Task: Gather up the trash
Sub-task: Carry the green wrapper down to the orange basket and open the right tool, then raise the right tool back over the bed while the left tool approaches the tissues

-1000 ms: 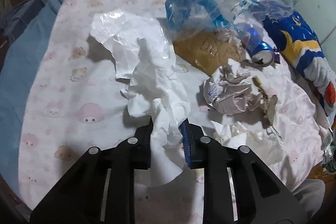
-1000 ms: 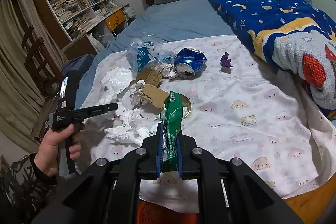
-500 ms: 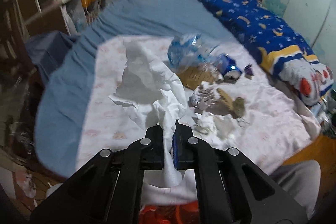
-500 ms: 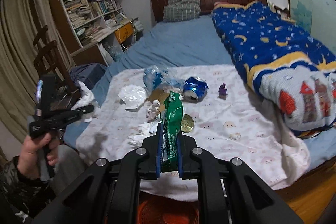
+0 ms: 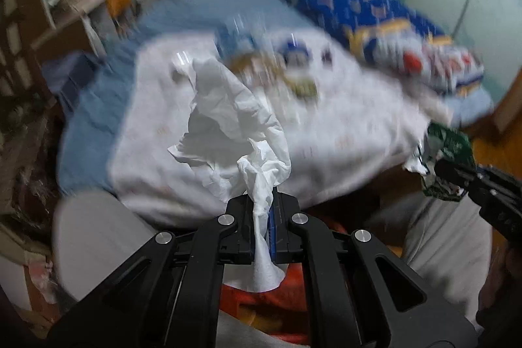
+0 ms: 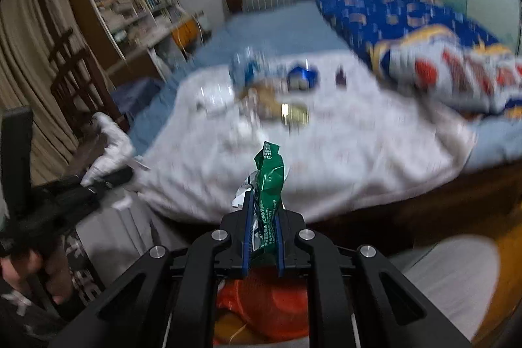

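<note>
white tissue (image 5: 235,126) pinched in left tool (image 5: 262,224), green wrapper (image 6: 268,181) in right tool (image 6: 263,237).

White tissue (image 5: 235,119); green wrapper (image 6: 267,181); seemingly orange bin (image 6: 270,305) below.

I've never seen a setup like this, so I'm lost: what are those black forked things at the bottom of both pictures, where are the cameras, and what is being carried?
There is no robot here. A person holds hand-held tongs in each hand, each with a camera looking along its two fingers. The left tongs are shut on crumpled white tissue; the right tongs are shut on a green wrapper. Both hang above an orange basket on the floor. Beyond it, the white sheet on the bed carries more trash, blurred: a crushed blue can and clear plastic.
</note>
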Motion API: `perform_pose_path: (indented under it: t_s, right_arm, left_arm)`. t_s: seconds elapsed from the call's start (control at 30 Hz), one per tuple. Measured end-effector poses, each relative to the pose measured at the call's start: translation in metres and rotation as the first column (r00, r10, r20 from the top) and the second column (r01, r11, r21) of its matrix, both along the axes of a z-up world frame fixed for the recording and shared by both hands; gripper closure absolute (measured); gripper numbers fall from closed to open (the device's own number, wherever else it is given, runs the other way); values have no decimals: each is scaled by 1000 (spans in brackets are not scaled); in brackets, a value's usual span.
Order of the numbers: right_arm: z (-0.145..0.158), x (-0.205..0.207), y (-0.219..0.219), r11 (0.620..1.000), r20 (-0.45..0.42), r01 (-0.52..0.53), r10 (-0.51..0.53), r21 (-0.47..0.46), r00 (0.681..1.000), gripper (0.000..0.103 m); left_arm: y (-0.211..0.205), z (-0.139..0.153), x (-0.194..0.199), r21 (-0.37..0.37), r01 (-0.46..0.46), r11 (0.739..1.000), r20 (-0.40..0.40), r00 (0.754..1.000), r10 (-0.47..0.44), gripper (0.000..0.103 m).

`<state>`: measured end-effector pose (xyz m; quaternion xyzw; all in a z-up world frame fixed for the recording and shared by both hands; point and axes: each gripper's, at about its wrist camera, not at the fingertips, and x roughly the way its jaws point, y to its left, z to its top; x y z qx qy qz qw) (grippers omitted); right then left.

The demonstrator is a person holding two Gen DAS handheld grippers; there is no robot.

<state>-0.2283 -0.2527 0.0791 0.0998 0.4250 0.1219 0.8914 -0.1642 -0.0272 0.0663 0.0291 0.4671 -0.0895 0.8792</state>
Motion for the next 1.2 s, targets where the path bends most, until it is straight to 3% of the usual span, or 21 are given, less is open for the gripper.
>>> perform_pose_path:
  t_s: [0.17,0.27,0.4,0.5,0.53,0.83,0.97,1.03,1.1,1.17,1.2]
  right_arm:
    - [-70,2,7,1000,-152,9,-12,-18,988,91]
    - [-117,10,5,1000,-256,18,-23,-19,967,91]
    - [-160,29,0,999,-368,43,-38,4,929,91]
    - [-186,41,2,998,-424,42,-59,-51,904,91]
    - [-195,43,2,998,-448,50,-66,-46,892,91]
    - [-229,44,18,994,-542,33,-87,-108,836,87]
    - [-228,47,14,993,-544,46,-100,-113,833,70]
    - [-227,47,15,992,-540,52,-104,-111,835,68]
    - [-227,51,15,993,-528,54,-99,-101,843,68]
    - [-221,50,13,993,-514,67,-108,-99,851,68]
    - [-220,49,10,992,-504,77,-115,-96,856,68]
  left_arm:
    - [-28,-89,14,61,38,997,-165,986,-28,98]
    - [-42,-137,29,52,53,997,-317,948,-34,98]
    - [-59,-177,36,71,89,994,-404,913,-53,98]
    - [-65,-208,46,119,92,989,-440,897,-30,98]
    - [-65,-221,49,108,86,990,-473,880,-25,98]
    - [-72,-260,38,113,114,987,-561,827,-31,97]
    - [-70,-259,35,111,112,987,-567,823,-30,95]
    - [-74,-256,31,114,127,985,-565,824,-41,88]
    - [-74,-254,29,121,132,984,-561,827,-42,60]
    - [-71,-248,29,121,116,986,-538,842,-33,42]
    - [-69,-246,29,118,109,987,-530,848,-30,39]
